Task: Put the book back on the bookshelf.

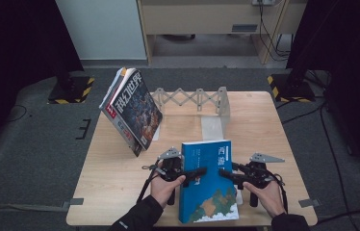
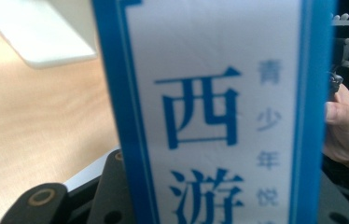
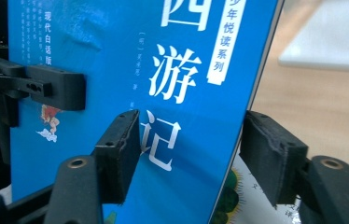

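Blue book (image 1: 209, 185): near centre of table (image 1: 110, 187), front cover lifted. Left gripper (image 1: 198, 172): pinching cover's left edge. Right gripper (image 1: 226, 173): jaws spread either side of cover's right edge. Magazines (image 1: 132, 108): propped, far left.

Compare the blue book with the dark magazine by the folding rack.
The blue book sits near the table's front edge between both grippers; the dark magazine stands tilted at the back left. The book's cover is bright blue with white lettering; the magazine's cover is dark and busy. The book looks thicker than the magazine. Both show Chinese titles.
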